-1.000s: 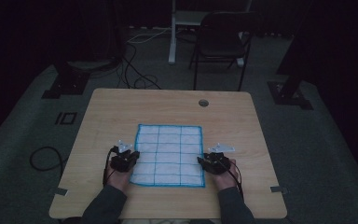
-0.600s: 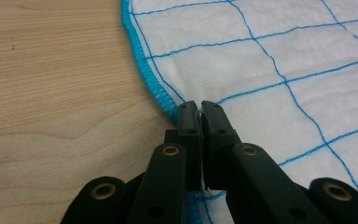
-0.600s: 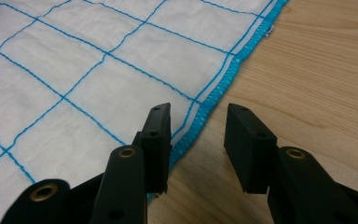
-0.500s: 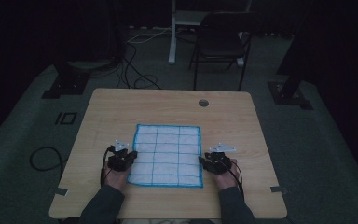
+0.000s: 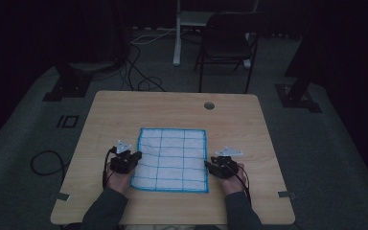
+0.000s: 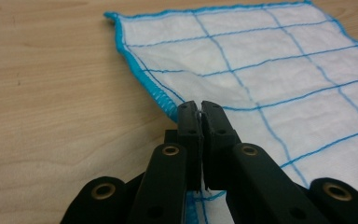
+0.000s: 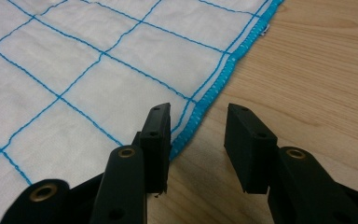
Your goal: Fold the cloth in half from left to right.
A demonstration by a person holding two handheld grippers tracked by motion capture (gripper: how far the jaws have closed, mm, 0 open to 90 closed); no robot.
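I see the cloth (image 5: 171, 159), white with blue grid lines and a blue hem, lying flat on the near half of the wooden table (image 5: 124, 110); my left gripper (image 6: 200, 105) sits at its left edge, jaws pinched together on a raised fold of the hem; my right gripper (image 7: 198, 122) sits at the right edge, jaws apart, straddling the hem, one over cloth, one over bare wood, gripping nothing; a chair (image 5: 227, 40) stands beyond the table.

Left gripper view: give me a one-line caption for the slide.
Left hand-held gripper shut on the blue-stitched edge of a white checked cloth, lifting a small fold off the wooden table.
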